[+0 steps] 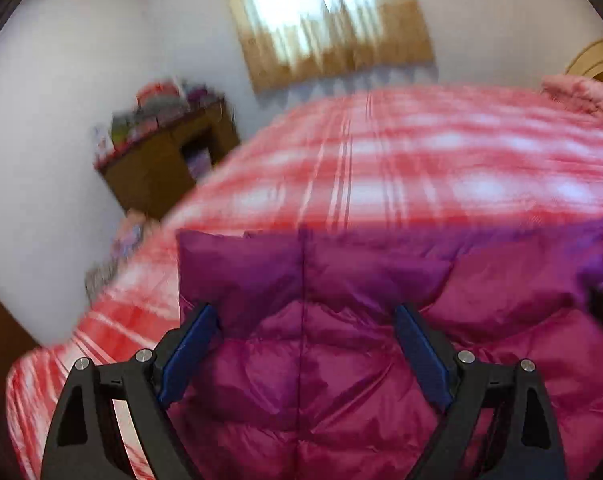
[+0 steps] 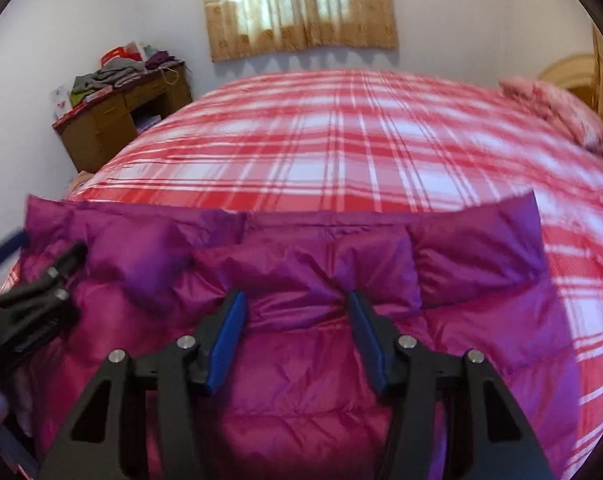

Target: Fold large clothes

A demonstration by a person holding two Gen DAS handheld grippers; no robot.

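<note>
A magenta quilted puffer jacket (image 1: 321,380) lies spread on a bed with a red-and-white plaid cover (image 1: 421,152). Its far edge is a straight folded band. My left gripper (image 1: 305,312) hangs over the jacket's left part, jaws wide apart, with nothing pinched between the blue pads (image 1: 189,356). In the right wrist view the same jacket (image 2: 301,384) fills the foreground. My right gripper (image 2: 296,298) stands open over its middle, and puffy fabric shows in the gap with the pads apart from it. The left gripper (image 2: 41,256) shows at the left edge there.
A wooden desk (image 2: 121,112) piled with clothes stands against the wall at the back left. A curtained window (image 2: 301,8) is on the far wall. A pink pillow (image 2: 561,116) and a wooden headboard (image 2: 569,68) are at the right. Plaid cover (image 2: 341,140) stretches beyond the jacket.
</note>
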